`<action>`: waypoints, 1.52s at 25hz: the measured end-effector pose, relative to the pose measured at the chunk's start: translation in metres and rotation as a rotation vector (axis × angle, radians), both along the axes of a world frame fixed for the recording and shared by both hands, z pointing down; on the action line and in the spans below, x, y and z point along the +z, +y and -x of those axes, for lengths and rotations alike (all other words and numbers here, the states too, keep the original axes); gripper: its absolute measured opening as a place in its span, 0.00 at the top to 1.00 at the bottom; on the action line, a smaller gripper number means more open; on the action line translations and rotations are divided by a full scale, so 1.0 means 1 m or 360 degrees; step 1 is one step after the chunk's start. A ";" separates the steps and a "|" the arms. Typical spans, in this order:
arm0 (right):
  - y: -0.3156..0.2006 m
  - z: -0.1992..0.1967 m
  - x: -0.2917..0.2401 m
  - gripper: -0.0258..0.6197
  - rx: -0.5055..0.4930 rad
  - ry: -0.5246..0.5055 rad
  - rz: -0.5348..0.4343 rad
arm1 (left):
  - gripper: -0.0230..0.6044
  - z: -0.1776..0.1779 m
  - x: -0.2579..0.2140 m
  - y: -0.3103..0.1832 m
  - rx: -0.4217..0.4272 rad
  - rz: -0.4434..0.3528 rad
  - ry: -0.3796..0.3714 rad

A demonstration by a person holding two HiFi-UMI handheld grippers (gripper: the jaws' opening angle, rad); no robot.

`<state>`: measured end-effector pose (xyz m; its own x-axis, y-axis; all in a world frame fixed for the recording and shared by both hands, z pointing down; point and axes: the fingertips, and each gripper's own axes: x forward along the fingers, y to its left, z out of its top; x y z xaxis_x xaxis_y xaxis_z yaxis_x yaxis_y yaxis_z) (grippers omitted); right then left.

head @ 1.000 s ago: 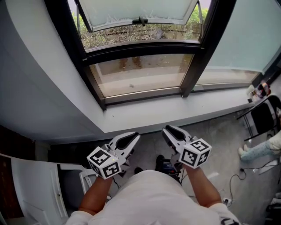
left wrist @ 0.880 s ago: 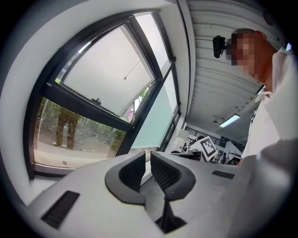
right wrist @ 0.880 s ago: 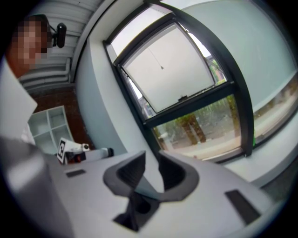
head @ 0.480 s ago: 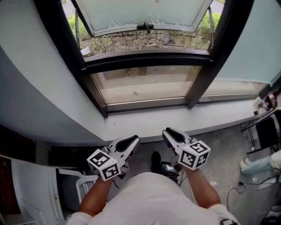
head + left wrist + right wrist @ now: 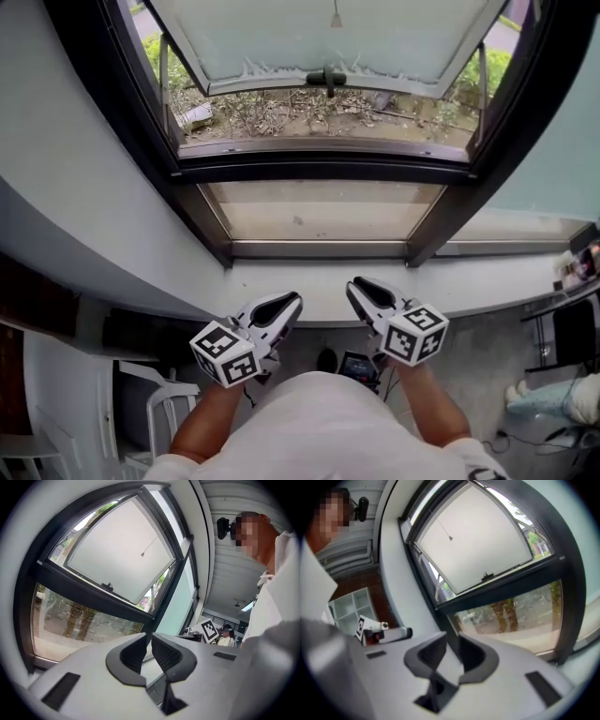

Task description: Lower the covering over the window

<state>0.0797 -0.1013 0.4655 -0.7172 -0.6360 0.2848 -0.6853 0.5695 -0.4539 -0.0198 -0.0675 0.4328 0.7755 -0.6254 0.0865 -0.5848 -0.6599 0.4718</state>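
Note:
A black-framed window (image 5: 319, 169) fills the upper head view, its top sash (image 5: 328, 37) tilted outward. A thin pull cord with a small cone end (image 5: 335, 19) hangs in front of the pale sash; it also shows as a cone (image 5: 142, 554) in the left gripper view and a cone (image 5: 450, 538) in the right gripper view. The covering itself is out of sight above. My left gripper (image 5: 289, 302) (image 5: 149, 637) is shut and empty, just short of the sill. My right gripper (image 5: 356, 286) (image 5: 452, 637) points at the window, jaws a narrow gap apart with nothing between.
A white sill (image 5: 319, 281) runs under the glass, and a grey wall (image 5: 84, 187) lies at the left. A white chair (image 5: 159, 403) stands lower left and a dark chair (image 5: 572, 328) at the right. Another person's leg (image 5: 548, 398) shows at the right edge.
Both grippers and the head have moved toward the window, which now looks nearer and more centred. The floor strip before the sill has shrunk. The jaws look unchanged.

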 end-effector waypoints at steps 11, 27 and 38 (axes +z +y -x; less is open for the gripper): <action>-0.045 -0.018 -0.001 0.82 -0.0119 -0.0004 -0.0025 | 0.90 -0.029 0.005 -0.041 -0.0082 0.0014 -0.0015; -0.063 0.001 -0.019 0.82 0.0008 0.0051 -0.0114 | 0.90 -0.008 -0.005 -0.062 0.0047 -0.0014 -0.0033; -0.063 0.039 -0.021 0.82 0.0146 0.0077 -0.0108 | 0.90 0.036 -0.009 -0.068 0.0182 -0.0032 -0.0056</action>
<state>0.0408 -0.1638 0.4441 -0.6416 -0.7174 0.2716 -0.7561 0.5318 -0.3815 -0.0557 -0.1353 0.4243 0.8385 -0.5351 0.1030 -0.5212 -0.7324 0.4381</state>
